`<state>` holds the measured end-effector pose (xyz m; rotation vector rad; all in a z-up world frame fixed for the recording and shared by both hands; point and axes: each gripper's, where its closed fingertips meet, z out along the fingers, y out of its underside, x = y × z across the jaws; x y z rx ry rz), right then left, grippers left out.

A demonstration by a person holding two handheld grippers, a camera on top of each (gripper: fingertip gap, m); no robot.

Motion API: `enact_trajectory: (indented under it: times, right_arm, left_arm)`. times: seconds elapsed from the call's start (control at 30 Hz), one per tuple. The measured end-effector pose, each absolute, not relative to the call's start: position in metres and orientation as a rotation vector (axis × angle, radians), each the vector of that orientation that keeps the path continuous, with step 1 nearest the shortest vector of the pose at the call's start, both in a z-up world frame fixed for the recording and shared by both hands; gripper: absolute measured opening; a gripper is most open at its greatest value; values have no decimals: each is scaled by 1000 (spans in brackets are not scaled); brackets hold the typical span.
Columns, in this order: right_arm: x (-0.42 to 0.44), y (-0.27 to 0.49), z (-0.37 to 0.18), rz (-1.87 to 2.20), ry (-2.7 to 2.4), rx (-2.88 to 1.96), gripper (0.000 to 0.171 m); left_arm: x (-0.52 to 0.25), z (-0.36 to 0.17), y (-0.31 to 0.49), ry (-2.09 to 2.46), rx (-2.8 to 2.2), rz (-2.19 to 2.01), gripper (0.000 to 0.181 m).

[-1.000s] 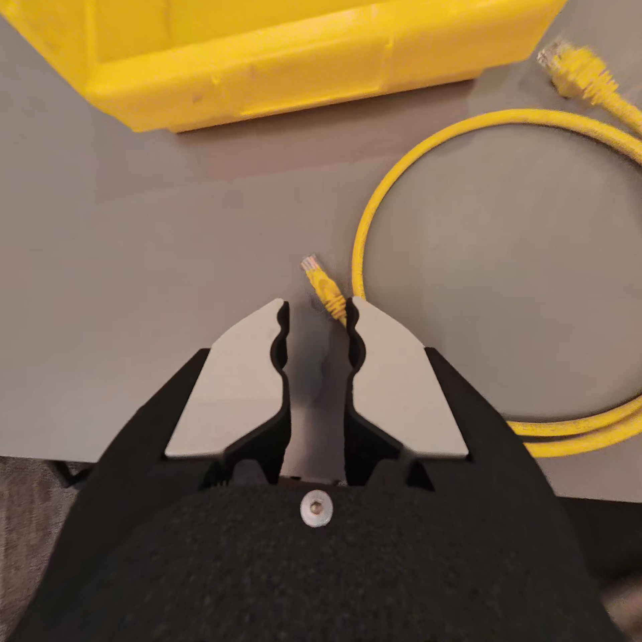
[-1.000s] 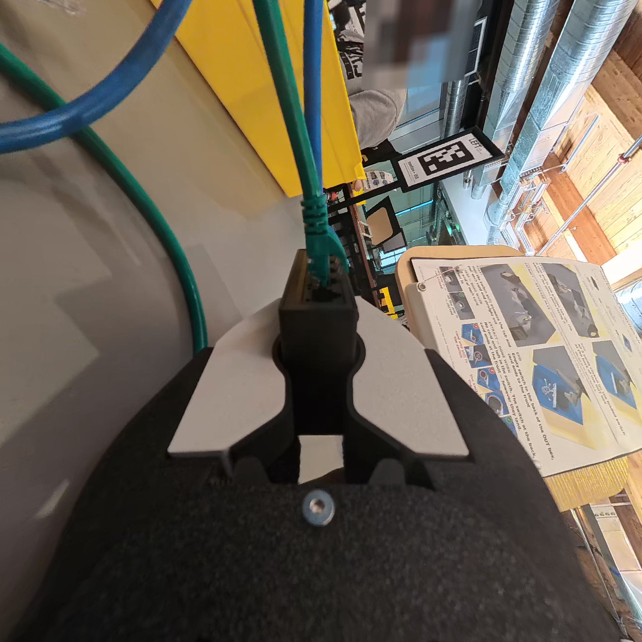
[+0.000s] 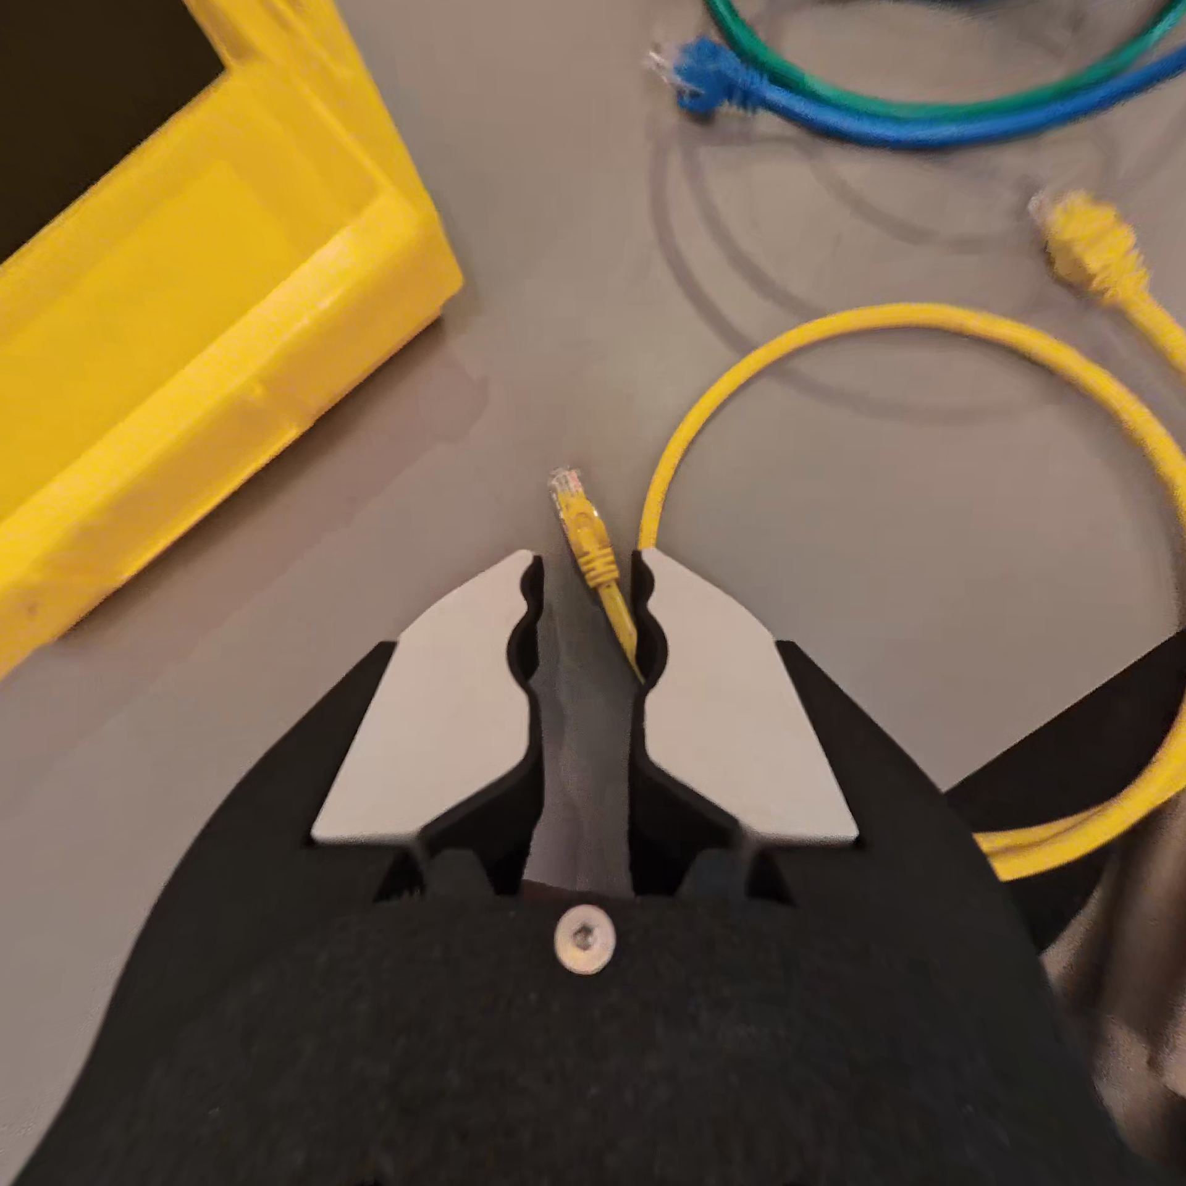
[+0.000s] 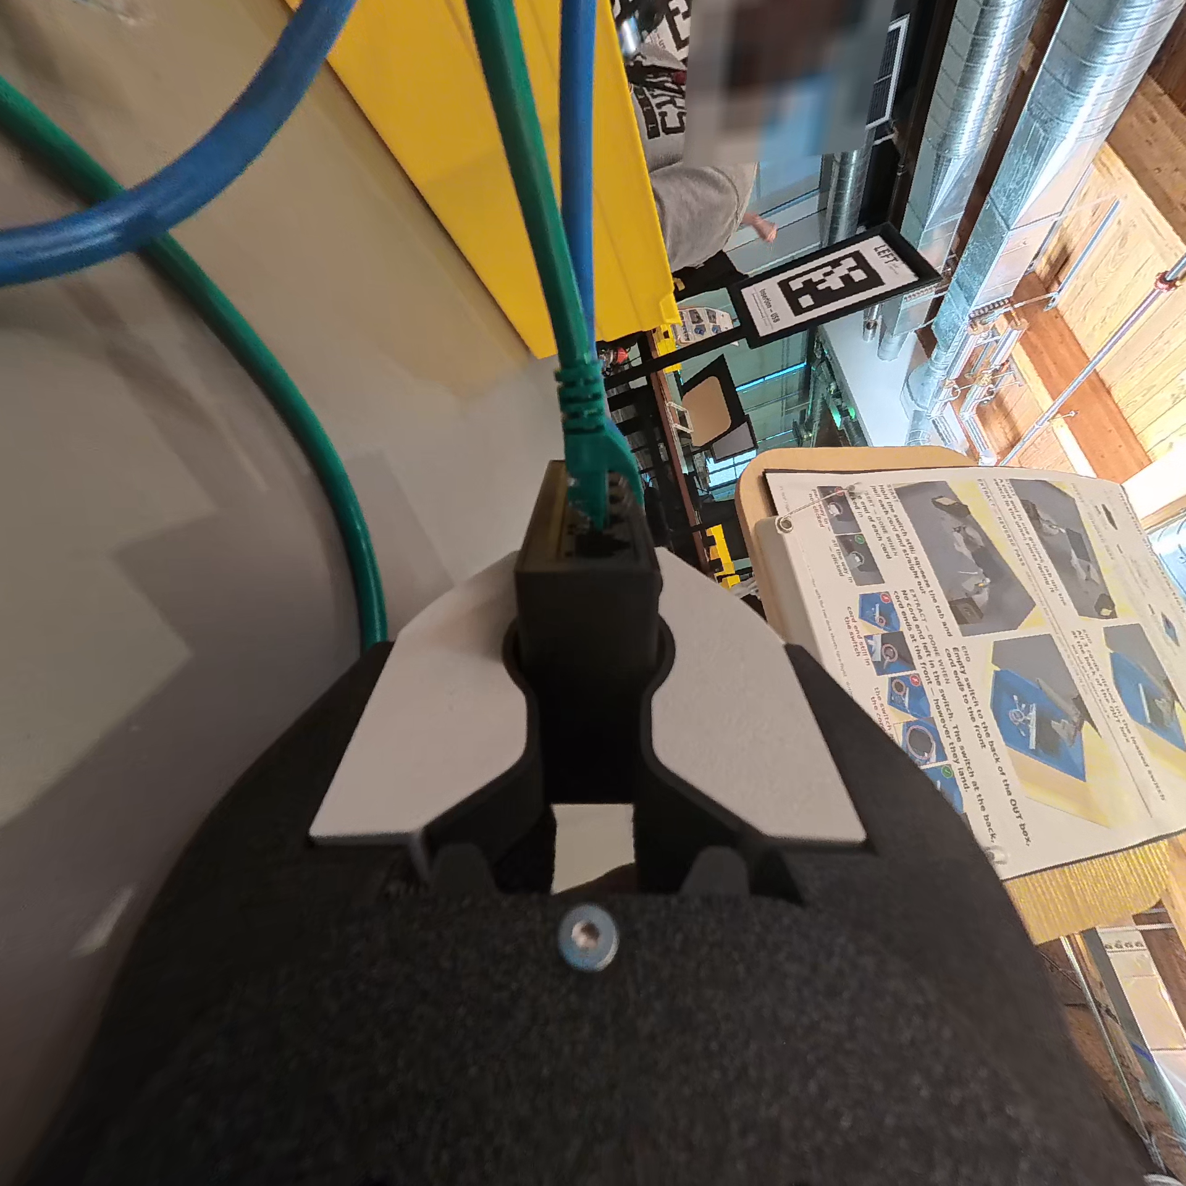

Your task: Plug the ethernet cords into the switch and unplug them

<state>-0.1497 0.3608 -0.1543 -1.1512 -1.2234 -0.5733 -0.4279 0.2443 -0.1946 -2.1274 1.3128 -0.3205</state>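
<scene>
My left gripper point(image 3: 587, 565) is open just above the grey table point(image 3: 834, 610). One plug of the yellow ethernet cord point(image 3: 581, 520) lies between its fingertips, and the cord runs close along the right finger's inner edge. The cord loops to the right to its other plug point(image 3: 1091, 250). My right gripper point(image 4: 587, 577) is shut on the black switch point(image 4: 587, 616) and holds it with the ports facing away. A green cord point(image 4: 584, 423) is plugged into the switch. A blue cord point(image 4: 577, 192) runs down behind the green one; its end at the switch is hidden.
A yellow bin point(image 3: 192, 321) stands at the left, also showing in the right wrist view point(image 4: 500, 160). A loose blue plug point(image 3: 699, 77) and a green cord point(image 3: 898, 90) lie at the far side. An instruction sheet point(image 4: 962, 642) and a marker sign point(image 4: 828, 289) are beyond the table.
The left gripper has turned and shifted, so the bin now sits at the left and the blue and green cords show. The yellow plug now lies between its slightly closer fingertips. The right gripper still holds the switch.
</scene>
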Motion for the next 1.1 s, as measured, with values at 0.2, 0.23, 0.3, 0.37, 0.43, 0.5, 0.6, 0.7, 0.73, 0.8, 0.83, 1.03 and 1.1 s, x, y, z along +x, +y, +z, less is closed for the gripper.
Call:
enact_trajectory:
  times: [0.2, 0.23, 0.3, 0.37, 0.43, 0.5, 0.6, 0.7, 0.73, 0.8, 0.83, 1.03, 1.1]
  right_arm:
    - [-150, 361, -155, -568, -1227, -1155, 30]
    - [-150, 361, -155, -566, -1228, -1155, 30]
    - [-150, 361, -155, -564, -1229, -1155, 30]
    - [-150, 361, -155, -566, -1228, -1157, 30]
    - [-150, 361, -155, -570, -1227, -1157, 30]
    - [-150, 361, -155, -572, -1227, -1158, 30]
    - [-149, 361, -156, -570, -1227, -1161, 30]
    - [-150, 361, -156, -568, -1228, -1161, 30]
    - [-150, 361, -156, -567, -1228, -1161, 30]
    - [-150, 361, -156, -567, -1229, -1161, 30]
    - [-150, 361, -156, -567, -1228, -1161, 30]
    - [-149, 361, -156, -569, -1228, -1162, 30]
    - [-149, 362, -155, -569, -1227, -1162, 30]
  left_arm:
    - [-442, -182, 230, 939, -2185, -466, 25]
    - [-445, -185, 230, 911, -2196, -446, 24]
    - [-452, -189, 236, 873, -2182, -340, 16]
    - [-451, -193, 236, 917, -2178, -285, 18]
    - [-444, -195, 233, 952, -2175, -291, 22]
    - [-441, -197, 233, 950, -2188, -310, 22]
    - [-442, -204, 231, 965, -2210, -310, 22]
    - [-441, -204, 230, 983, -2197, -278, 19]
    - [-441, -204, 230, 982, -2196, -273, 18]
    - [-439, -205, 228, 982, -2202, -299, 11]
    - [-438, -206, 227, 975, -2210, -326, 10]
    - [-439, -207, 227, 868, -2286, -503, 13]
    - [-442, -208, 230, 807, -2312, -554, 14]
